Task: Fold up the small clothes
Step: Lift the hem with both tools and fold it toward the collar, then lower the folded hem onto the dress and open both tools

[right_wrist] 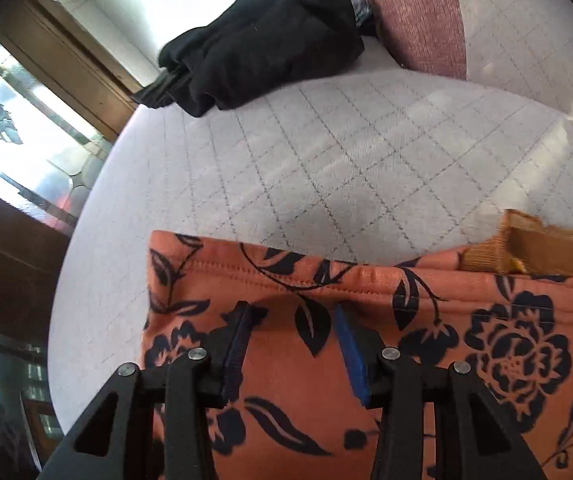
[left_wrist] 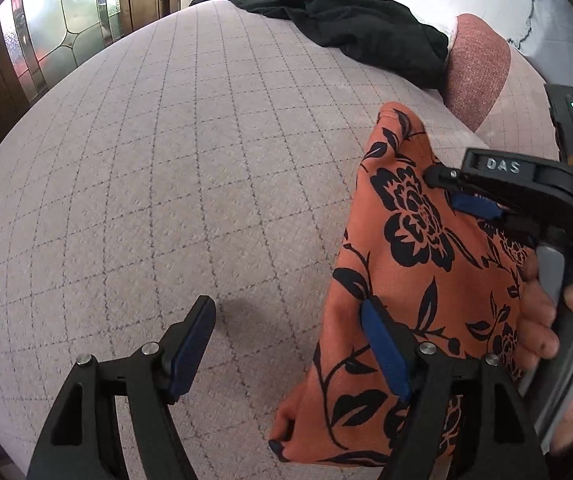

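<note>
An orange garment with a black flower print lies flat on the pale quilted surface, at the right of the left wrist view. My left gripper is open just above the surface. Its right finger lies over the garment's left edge and its left finger over bare quilt. A hand holds my right gripper low over the same garment, further back. In the right wrist view the right gripper has its jaws apart over the orange garment near its stitched hem. The cloth between them looks flat, not pinched.
A crumpled black garment lies at the far edge, beside a pink cushion. A brown cloth item sits past the garment's hem on the right. Wooden window frames with patterned glass stand beyond the surface's left edge.
</note>
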